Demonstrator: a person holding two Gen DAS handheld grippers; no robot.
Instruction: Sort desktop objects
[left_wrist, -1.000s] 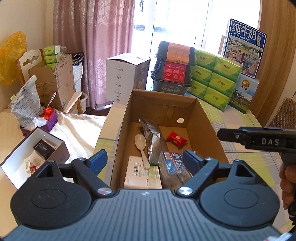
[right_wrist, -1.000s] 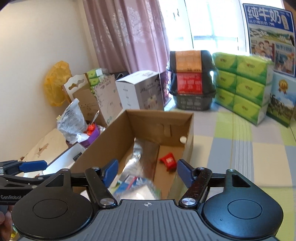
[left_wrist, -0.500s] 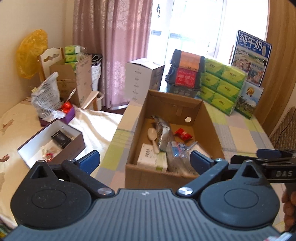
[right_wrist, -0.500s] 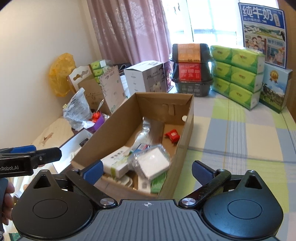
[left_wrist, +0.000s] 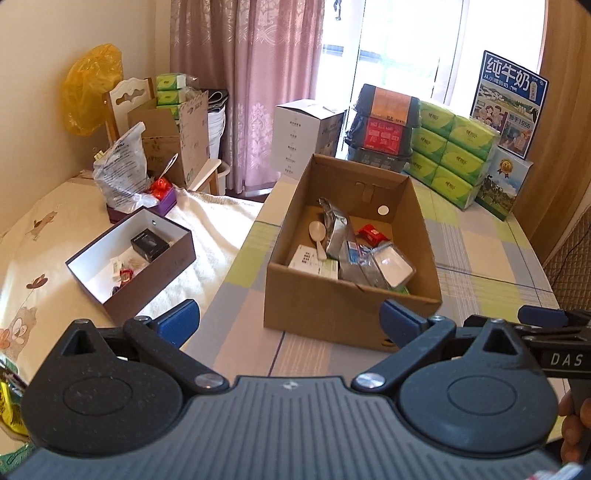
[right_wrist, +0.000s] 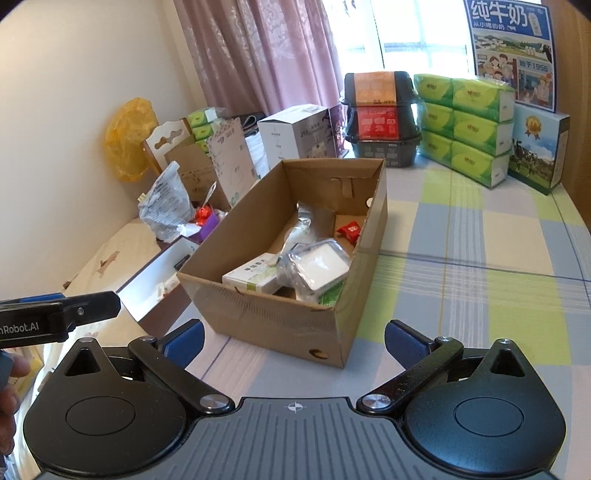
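Hovering short of the box (left_wrist: 351, 314), both grippers are empty. Left gripper (left_wrist: 290, 325) has its jaws spread wide, blue pads (left_wrist: 177, 321) either side of the box's near wall w/ nothing between. Right gripper (right_wrist: 293, 338) is spread just as wide, also w/ nothing held, aimed at the box's near right corner.

Box sits on the checked desk (right_wrist: 480, 295) at its left edge, open top. Inside: white spoon (left_wrist: 318, 236) and silver pouch (left_wrist: 334, 229) mid-box, red packet (left_wrist: 373, 233) toward the far right, white carton (right_wrist: 255, 275) and clear-wrapped pack (right_wrist: 317, 264) at the near end. Tray (left_wrist: 122, 266) lies on the cloth left of the desk, apart from the box. Tissue packs (right_wrist: 465, 125) line the desk's far edge.
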